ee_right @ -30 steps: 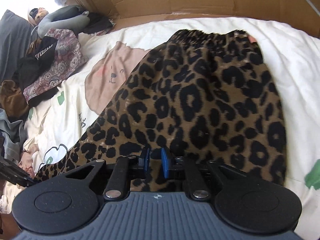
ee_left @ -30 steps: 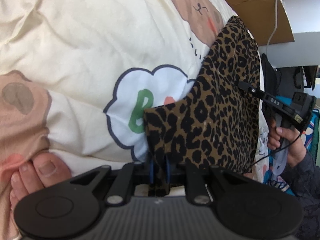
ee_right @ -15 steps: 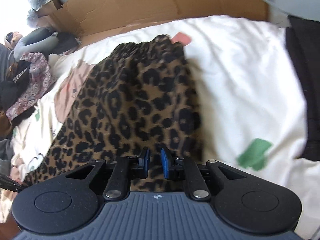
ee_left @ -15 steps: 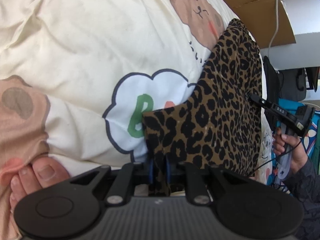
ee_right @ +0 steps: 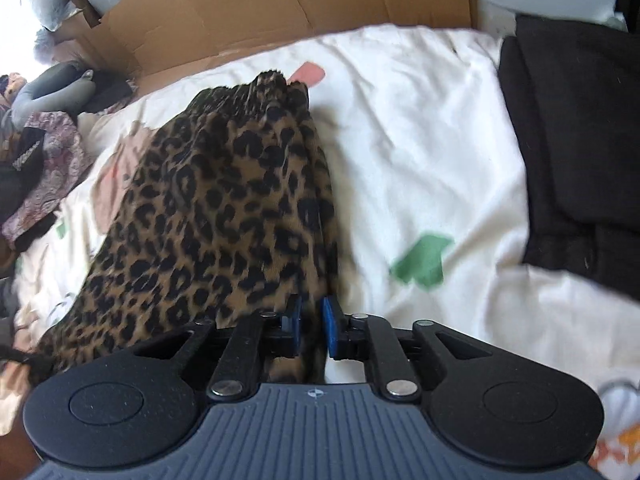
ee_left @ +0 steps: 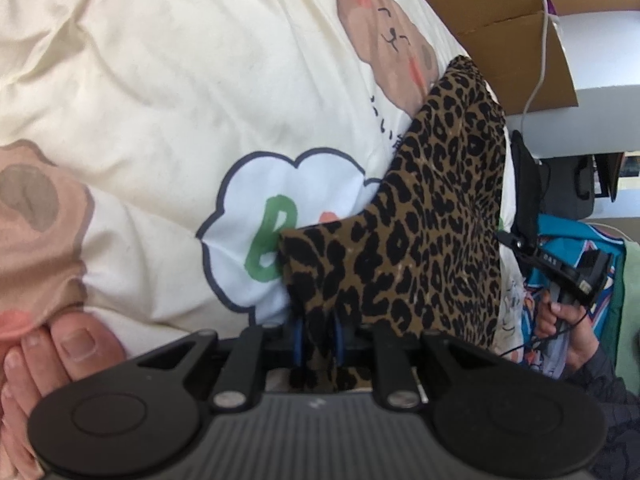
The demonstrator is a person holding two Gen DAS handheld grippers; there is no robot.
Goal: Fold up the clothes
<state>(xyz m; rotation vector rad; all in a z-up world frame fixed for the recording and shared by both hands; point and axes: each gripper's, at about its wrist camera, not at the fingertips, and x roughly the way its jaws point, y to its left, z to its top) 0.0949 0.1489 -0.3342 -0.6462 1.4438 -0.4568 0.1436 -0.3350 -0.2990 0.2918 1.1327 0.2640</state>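
A leopard-print garment (ee_left: 432, 232) lies stretched over a cream bedsheet (ee_left: 180, 80) printed with bears and a cloud. My left gripper (ee_left: 318, 332) is shut on one bottom corner of it, cloth pinched between the blue pads. In the right wrist view the same garment (ee_right: 224, 216) runs away to its gathered waistband near the cardboard. My right gripper (ee_right: 312, 326) is shut on the other bottom corner, with fabric between its blue pads (ee_right: 331, 326). The right gripper's body and the hand holding it show at the right of the left wrist view (ee_left: 560, 272).
Bare toes (ee_left: 76, 344) rest on the sheet at lower left. Cardboard (ee_right: 280, 4) stands behind the bed. A black cloth (ee_right: 576, 152) lies at the right edge of the sheet (ee_right: 420, 140). A heap of clothes (ee_right: 44, 148) sits at the far left.
The right gripper has swung to the right with its corner, drawing the garment into a narrower, longer strip. The left gripper has kept its hold and barely moved.
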